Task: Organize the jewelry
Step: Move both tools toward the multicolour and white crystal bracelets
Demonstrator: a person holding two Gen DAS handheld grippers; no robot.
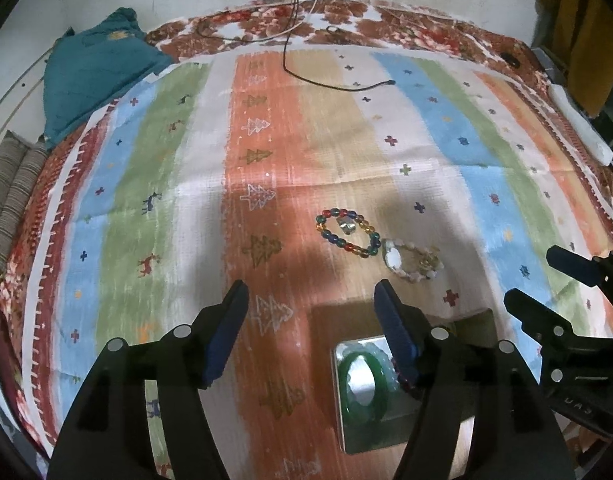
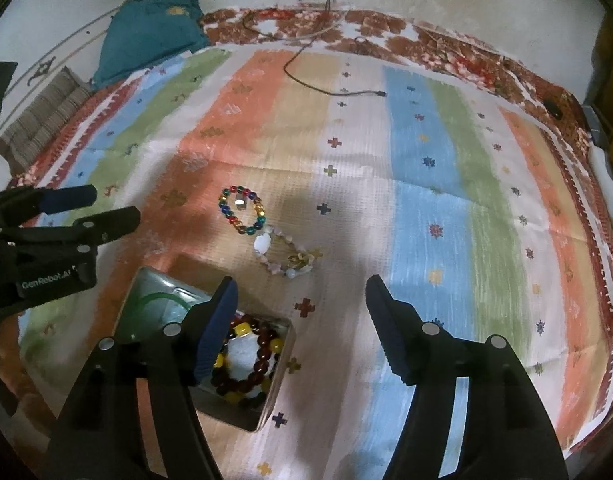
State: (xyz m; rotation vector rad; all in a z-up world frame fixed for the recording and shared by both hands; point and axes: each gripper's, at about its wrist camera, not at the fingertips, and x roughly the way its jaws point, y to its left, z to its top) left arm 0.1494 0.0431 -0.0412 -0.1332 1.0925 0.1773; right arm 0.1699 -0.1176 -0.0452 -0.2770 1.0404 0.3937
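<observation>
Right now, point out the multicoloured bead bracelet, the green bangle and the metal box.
multicoloured bead bracelet (image 2: 225,209), right wrist view, left bead run.
green bangle (image 1: 343,396), left wrist view, left arc.
metal box (image 2: 281,354), right wrist view, right wall.

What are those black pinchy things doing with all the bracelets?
A person is tidying jewelry with a hand-held gripper in each hand. The left hand-held gripper and the right hand-held gripper are both open and holding nothing. A green bangle and a dark red and yellow bead bracelet lie in the metal tin. The colorful bead bracelet and the pale bracelet lie on the striped cloth.
</observation>
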